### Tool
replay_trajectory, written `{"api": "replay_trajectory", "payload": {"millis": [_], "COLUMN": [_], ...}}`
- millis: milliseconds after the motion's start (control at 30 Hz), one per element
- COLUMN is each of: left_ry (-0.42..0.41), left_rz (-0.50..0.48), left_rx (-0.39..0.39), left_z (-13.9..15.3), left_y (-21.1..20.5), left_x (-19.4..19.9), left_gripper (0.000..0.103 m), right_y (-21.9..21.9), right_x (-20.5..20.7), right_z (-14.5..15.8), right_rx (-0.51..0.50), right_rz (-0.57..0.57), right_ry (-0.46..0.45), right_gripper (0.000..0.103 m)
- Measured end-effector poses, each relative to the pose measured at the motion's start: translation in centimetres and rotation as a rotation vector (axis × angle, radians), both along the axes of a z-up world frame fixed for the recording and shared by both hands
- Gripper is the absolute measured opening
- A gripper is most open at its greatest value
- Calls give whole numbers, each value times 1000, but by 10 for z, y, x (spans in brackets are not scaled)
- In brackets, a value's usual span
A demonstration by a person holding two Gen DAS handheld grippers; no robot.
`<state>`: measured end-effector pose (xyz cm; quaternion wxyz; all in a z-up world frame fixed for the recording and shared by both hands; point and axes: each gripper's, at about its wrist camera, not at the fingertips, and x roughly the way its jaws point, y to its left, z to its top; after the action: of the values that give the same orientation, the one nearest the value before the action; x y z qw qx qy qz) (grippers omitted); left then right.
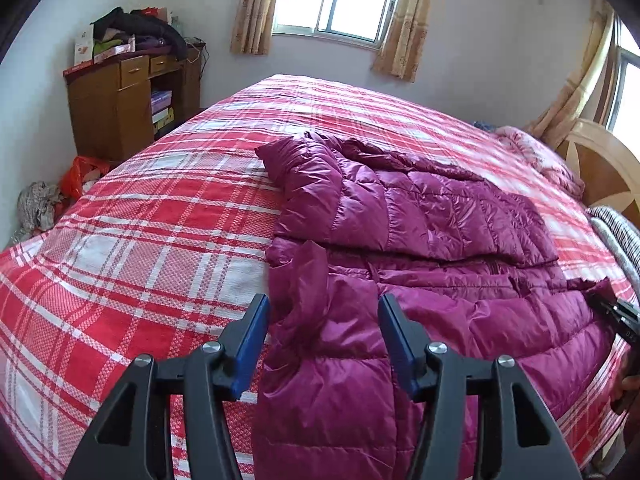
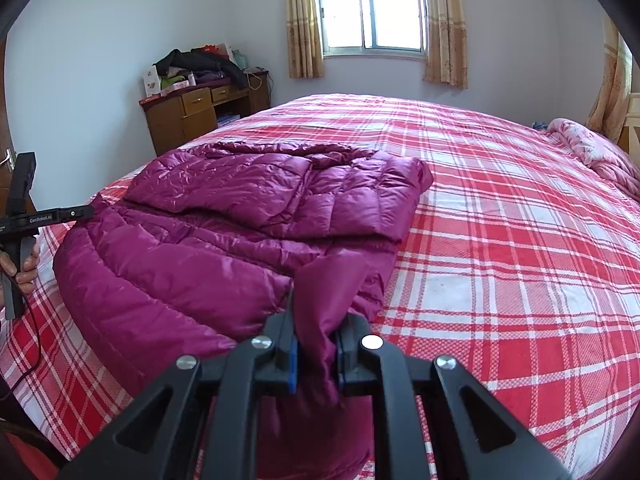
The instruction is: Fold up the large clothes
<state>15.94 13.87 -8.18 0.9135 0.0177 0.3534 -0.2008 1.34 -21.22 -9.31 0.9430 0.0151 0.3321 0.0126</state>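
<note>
A magenta quilted down jacket [image 1: 420, 216] lies partly folded on the bed, one side laid over its middle. In the left wrist view my left gripper [image 1: 323, 308] is open, its blue pads on either side of a raised fold of jacket fabric near the front edge, not closed on it. In the right wrist view the jacket [image 2: 240, 216] lies left of centre, and my right gripper [image 2: 316, 336] is shut on a bunched corner of the jacket, lifted slightly off the bed. The left gripper's body [image 2: 24, 216] shows at the far left there.
The bed has a red and white plaid cover [image 1: 140, 240]. A wooden cabinet [image 1: 116, 108] piled with clothes stands at the back left wall. A pink quilt [image 2: 592, 152] lies at the bed's far right by a wooden headboard [image 1: 604, 168]. Bags [image 1: 80, 176] sit on the floor.
</note>
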Motion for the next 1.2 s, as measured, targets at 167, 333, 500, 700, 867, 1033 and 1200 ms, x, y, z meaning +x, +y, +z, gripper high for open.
{"api": "replay_trajectory", "payload": {"millis": [167, 333, 500, 700, 867, 1033, 1200], "left_ry": [2, -61, -106, -165, -187, -174, -181], "left_rz": [-52, -29, -14, 24, 91, 161, 229], "left_rx": [1, -40, -176, -255, -252, -250, -234], "left_z": [-2, 10, 37, 82, 104, 122, 123], "left_y": [-9, -6, 10, 18, 4, -15, -40], "left_x": [-1, -28, -62, -55, -8, 58, 132], "left_gripper": [8, 3, 2, 2, 2, 2, 2], "right_y": [1, 3, 11, 14, 2, -20, -40], "right_x": [0, -11, -28, -20, 29, 101, 174], "right_z": [-1, 14, 39, 73, 96, 115, 113], "right_rx": [-3, -7, -41, -102, -122, -97, -64], "right_rz": [-17, -27, -20, -27, -59, -96, -169], "right_ry": [8, -34, -98, -184, -216, -202, -186], "right_gripper": [16, 15, 14, 14, 14, 13, 12]}}
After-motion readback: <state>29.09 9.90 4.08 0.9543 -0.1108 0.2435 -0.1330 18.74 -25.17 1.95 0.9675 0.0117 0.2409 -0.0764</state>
